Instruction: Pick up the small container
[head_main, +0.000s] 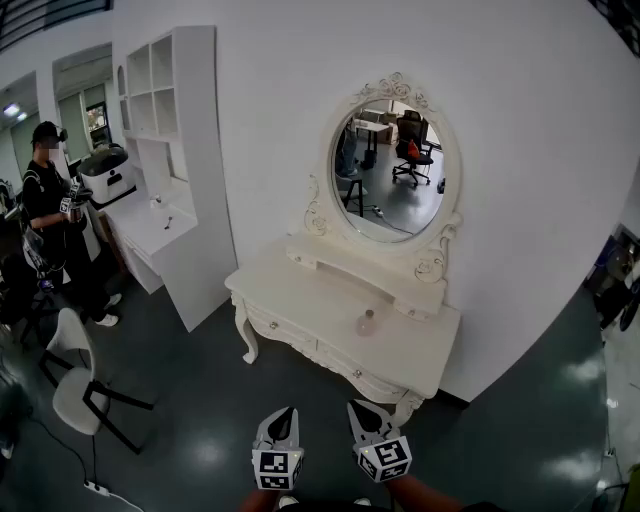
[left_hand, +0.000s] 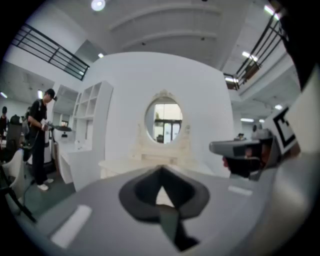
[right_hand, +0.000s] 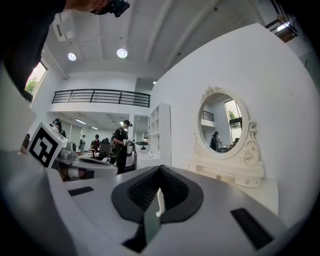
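The small container (head_main: 367, 322), a little clear jar, stands on the white dressing table (head_main: 300, 300), towards the right below the oval mirror (head_main: 388, 165). Both grippers hover over the dark floor, well short of the table's front edge. My left gripper (head_main: 285, 412) and right gripper (head_main: 358, 406) are side by side, both shut and empty, pointing at the table. In the left gripper view the shut jaws (left_hand: 161, 171) face the table (left_hand: 125, 167). In the right gripper view the jaws (right_hand: 160, 169) are shut too, with the mirror (right_hand: 222, 122) to the right. Neither gripper view shows the container.
A tall white shelf unit with a desk (head_main: 175, 150) stands left of the dressing table. A person (head_main: 48, 215) stands beside it. A white chair (head_main: 75, 375) and a cable with a power strip (head_main: 97, 488) are on the floor at the left.
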